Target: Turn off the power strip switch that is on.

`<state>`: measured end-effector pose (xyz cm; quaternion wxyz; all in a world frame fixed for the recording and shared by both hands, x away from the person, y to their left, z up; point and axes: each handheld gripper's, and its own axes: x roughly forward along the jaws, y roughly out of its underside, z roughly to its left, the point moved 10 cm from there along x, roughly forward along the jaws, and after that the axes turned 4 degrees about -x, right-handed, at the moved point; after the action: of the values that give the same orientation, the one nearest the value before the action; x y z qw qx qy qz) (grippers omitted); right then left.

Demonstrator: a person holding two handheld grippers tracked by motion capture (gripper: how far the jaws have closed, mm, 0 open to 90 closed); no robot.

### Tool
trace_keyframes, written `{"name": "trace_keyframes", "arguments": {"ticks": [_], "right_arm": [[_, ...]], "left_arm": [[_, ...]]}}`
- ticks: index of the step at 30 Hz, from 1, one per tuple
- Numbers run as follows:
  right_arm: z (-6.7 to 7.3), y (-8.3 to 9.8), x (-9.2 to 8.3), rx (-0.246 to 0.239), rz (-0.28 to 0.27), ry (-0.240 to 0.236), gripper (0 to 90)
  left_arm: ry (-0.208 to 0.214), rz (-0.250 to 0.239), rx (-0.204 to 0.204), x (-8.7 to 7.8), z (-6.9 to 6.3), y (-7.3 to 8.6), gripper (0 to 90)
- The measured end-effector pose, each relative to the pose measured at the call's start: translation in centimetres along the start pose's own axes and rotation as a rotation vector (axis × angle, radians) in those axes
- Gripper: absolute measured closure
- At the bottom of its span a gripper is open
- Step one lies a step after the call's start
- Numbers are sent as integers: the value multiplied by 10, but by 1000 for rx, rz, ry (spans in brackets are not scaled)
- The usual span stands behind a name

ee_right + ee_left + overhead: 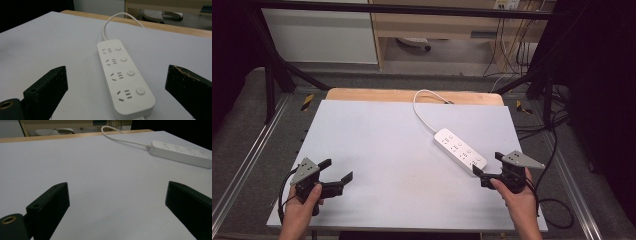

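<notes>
Over on the left, the left gripper hovers low over the bare table, jaws spread wide and holding nothing, well apart from the action. Moving across, the white power strip lies flat and angled on the table's right half, its cord looping off the far edge. The right gripper sits just beside the strip's near end, jaws wide, empty. My worry: if those jaws close off-centre, the smooth casing could skid or swivel, and that cord could tug back.
</notes>
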<state>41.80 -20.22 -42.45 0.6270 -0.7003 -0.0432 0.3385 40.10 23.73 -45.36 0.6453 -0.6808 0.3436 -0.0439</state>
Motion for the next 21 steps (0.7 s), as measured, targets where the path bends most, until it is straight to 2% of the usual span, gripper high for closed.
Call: {"name": "trace_keyframes", "arguments": {"ticks": [5,7,9,10,13,17,21], "right_arm": [[-4,-24,8,-13,-8,11,99],[-5,-34,10,-21,-26,15,221],[-7,-39,11,-27,-37,23,256],[-9,-47,14,-32,-42,24,402],[-13,-56,18,-44,-38,28,584],[-18,-65,26,-49,-33,40,734],[-21,-70,37,-54,-21,37,828]], "left_arm": [[-5,1,-8,0,2,1,52],[-7,1,-7,0,2,1,52],[-7,1,-8,0,2,1,52],[-4,1,-19,1,2,1,51],[-5,5,-19,1,3,2,52],[-6,4,-17,1,2,2,52],[-4,8,-10,1,1,2,53]]}}
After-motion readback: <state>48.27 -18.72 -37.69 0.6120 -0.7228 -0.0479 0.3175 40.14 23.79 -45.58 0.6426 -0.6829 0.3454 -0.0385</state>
